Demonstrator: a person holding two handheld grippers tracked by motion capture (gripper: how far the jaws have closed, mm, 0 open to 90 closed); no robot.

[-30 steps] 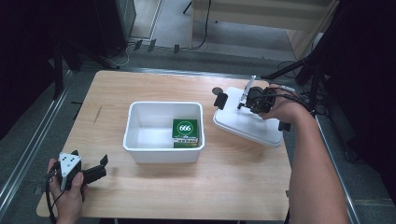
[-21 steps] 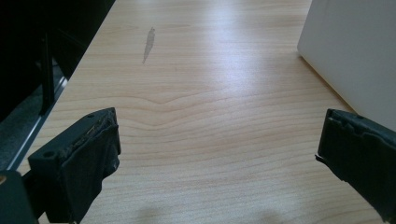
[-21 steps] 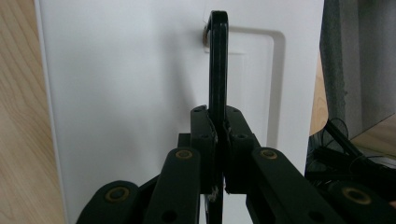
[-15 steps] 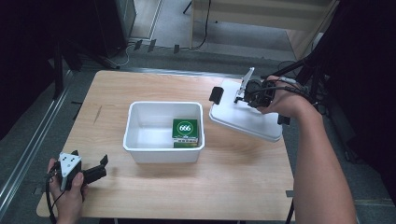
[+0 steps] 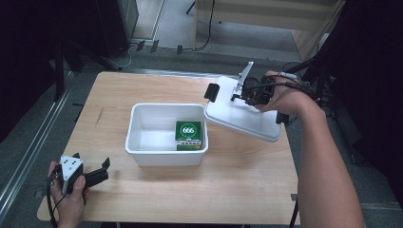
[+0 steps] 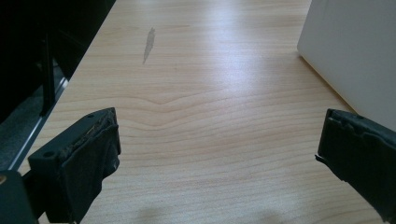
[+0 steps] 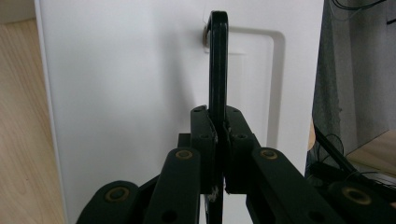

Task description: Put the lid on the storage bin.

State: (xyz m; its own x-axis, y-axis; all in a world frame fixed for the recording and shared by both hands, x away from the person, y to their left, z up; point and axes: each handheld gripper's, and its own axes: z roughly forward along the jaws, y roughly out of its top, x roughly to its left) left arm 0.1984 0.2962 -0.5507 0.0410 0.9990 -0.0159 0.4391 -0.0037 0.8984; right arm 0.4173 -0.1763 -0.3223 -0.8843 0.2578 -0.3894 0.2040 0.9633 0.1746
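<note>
Since the white lid (image 5: 242, 116) is carried by its thin black handle (image 7: 217, 60), which is pinched edge-on between the jaws of the right tool (image 5: 237, 92), it is judged light: a stiff, thin plastic shell. In the high view the lid is seen right of centre, tilted, its lower left edge just over the right rim of the white bin (image 5: 166, 154) and the rest held off the counter (image 5: 247, 190). The right tool is clenched on the handle; in the right gripper view the pads are seen pressed flat against both sides of the strap.

The handle is the proper grasp point; the smooth lid surface is likely slippery and offers nothing to pinch. Swing about the handle is to be expected with such a narrow hold, so the rim could clip the bin. A green box (image 5: 190, 134) marked 666 lies inside the bin at its right end.

The left tool (image 5: 95, 175), at the lower left of the high view, is released: jaws wide apart, nothing between them, bare counter seen beyond in the left gripper view.
</note>
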